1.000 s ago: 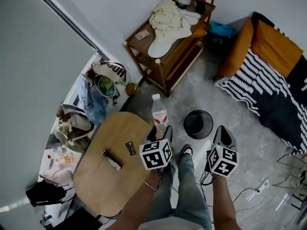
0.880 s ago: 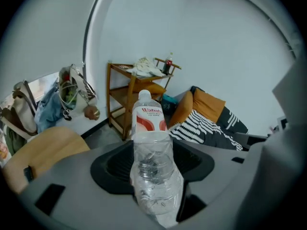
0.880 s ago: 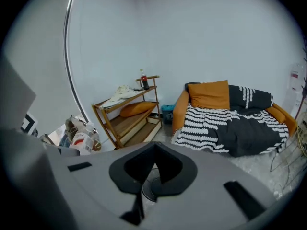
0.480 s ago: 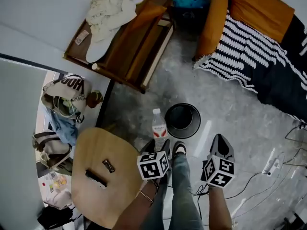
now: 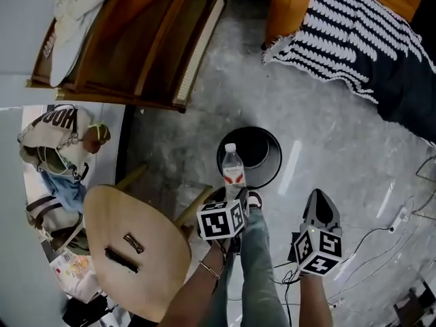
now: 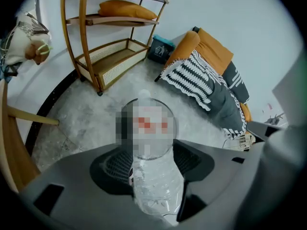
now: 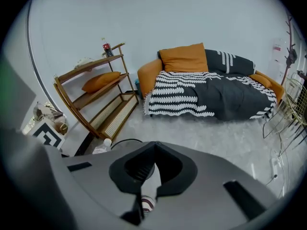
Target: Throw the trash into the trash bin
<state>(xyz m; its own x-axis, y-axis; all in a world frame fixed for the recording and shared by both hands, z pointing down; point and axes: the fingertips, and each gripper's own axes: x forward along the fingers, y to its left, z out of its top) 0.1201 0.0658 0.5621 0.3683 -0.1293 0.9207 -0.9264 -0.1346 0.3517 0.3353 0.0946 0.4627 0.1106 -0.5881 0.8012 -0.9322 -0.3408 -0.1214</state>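
**A:** Left tongs (image 5: pixel 230 197) are clamped round the body of the plastic bottle (image 5: pixel 233 166), cap leading. The trash bin (image 5: pixel 278 159) sits just beyond the tips, so it looks lined up for a drop!

**B:** That forearm's reaching out, tongs tipped steeply down. Right tongs (image 5: pixel 319 200) are closed together and look empty, off to the right, clear of the bin.
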